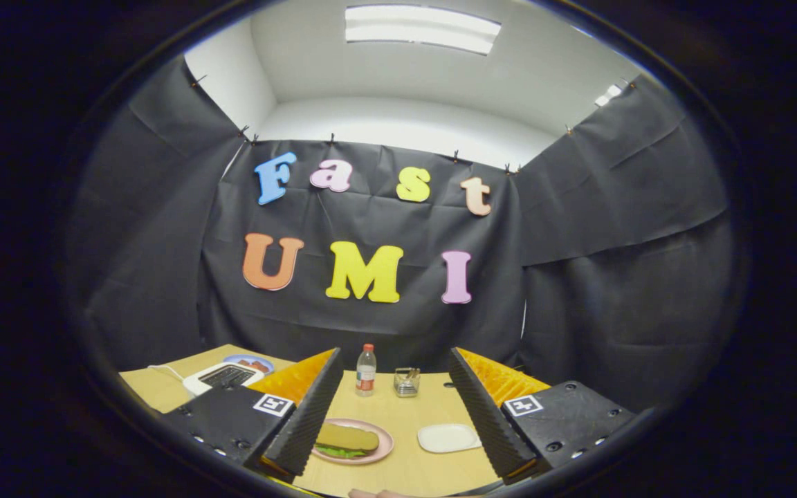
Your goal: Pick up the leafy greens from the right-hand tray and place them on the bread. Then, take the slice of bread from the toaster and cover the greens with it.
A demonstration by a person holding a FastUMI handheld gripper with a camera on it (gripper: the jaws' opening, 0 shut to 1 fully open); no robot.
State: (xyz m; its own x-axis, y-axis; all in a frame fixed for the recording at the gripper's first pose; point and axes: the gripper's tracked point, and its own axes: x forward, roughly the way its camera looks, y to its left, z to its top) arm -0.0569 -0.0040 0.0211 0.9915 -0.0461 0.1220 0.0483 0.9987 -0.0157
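One pink round plate (379,449) lies on the worktop (405,408) between the fingers, nearer the left one, and carries one slice of bread (349,436) on top of the leafy greens (340,452), whose green edge shows under the slice's near side. One white tray (448,438), a shallow rounded rectangle, lies just right of the plate, beside the right finger. Farther off stand one clear plastic bottle (366,370) with a red cap and one small glass holder (407,382), side by side. One white toaster (223,377) with dark slots sits at the far left, a white cord trailing from it, with one blue-rimmed dish (250,362) behind it. The gripper (398,422) has its ribbed, wedge-shaped fingers wide apart, gripping nothing. The worktop is pale, smooth wood; creased black cloth walls the booth under a white ceiling with a bright light panel (420,26).
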